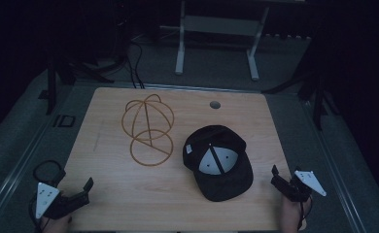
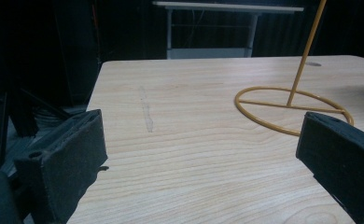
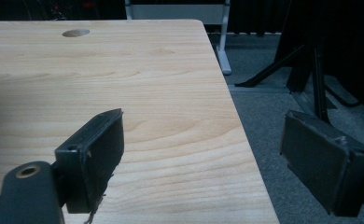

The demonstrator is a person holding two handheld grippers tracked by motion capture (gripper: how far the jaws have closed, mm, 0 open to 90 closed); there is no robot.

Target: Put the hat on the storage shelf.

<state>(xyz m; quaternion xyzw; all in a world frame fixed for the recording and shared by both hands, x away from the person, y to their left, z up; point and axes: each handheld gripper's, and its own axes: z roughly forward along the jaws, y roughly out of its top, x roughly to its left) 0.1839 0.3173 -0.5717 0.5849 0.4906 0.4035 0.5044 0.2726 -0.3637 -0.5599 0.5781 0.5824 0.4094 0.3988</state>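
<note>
Nearest, at the front table edge: left gripper, well left of the cap, jaws spread wide with nothing between them. Same again for the right gripper, just right of the cap's brim, released and empty, half hanging past the table's side edge.

Cap lying near the front right, apparently crown-down with pale lining showing, though hard to be sure in such dim light. Wire stand just left of and behind the cap, apart from it, upright on its ring base.

Likely job: lifting the cap and seating it on the stand. Risks from here:

- Pinching only the brim's tip, letting the soft crown sag and swing, then snagging on the wire hoops.
- Flipping the cap with one gripper alone, so dropping it or pushing it off the front edge close behind it.
- Coming in low from the left, as seen along the left gripper, and clipping the stand's post; light wire, so easily tipped or shoved away from the cap.
- Lowering the cap off-centre, dragging the stand over.
- Right gripper approaching from beyond the table's side and catching that edge.
</note>
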